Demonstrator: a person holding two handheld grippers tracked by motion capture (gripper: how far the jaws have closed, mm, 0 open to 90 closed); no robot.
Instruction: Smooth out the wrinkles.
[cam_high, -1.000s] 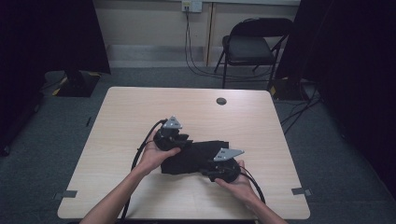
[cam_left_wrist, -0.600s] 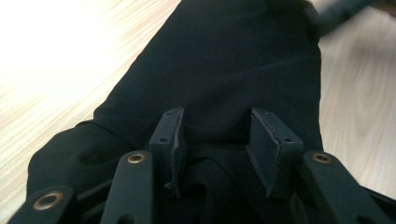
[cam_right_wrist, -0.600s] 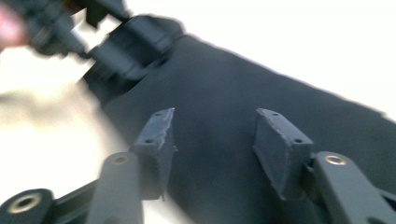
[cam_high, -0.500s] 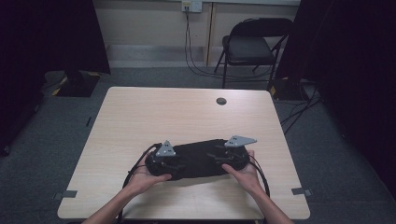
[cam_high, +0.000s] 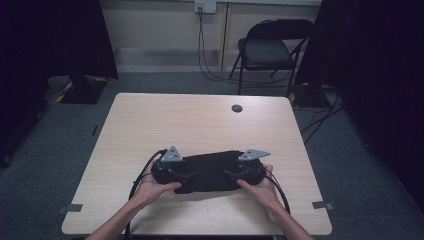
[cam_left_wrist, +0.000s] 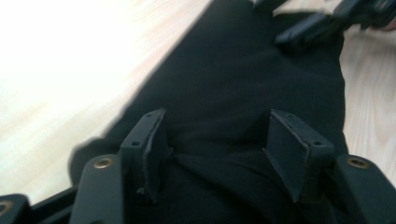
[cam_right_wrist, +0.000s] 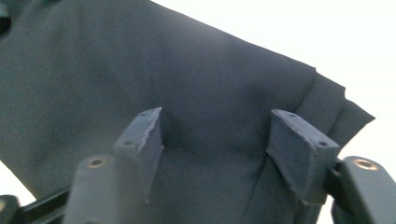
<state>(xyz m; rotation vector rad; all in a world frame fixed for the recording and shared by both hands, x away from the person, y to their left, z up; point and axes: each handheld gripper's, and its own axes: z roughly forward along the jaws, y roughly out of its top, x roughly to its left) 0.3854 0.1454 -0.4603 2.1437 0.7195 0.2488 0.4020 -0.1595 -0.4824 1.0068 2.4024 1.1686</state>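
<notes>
Both jaws spread: left gripper (cam_high: 186, 175) at 9 o'clock, right gripper (cam_high: 231, 175) at 3, over black cloth (cam_high: 210, 169). Risk: pinching several layers, so folds bunch.

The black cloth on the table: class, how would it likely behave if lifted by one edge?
The black cloth would probably droop, not hold shape: it lies flat on the table and shows soft folds at one edge in the right gripper view. It looks thin, so likely light. Its matte weave suggests it is not slippery.

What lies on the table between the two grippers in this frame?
A black cloth spans the whole stretch from the left gripper to the right gripper, lying flat on the table. The high view shows it.
</notes>
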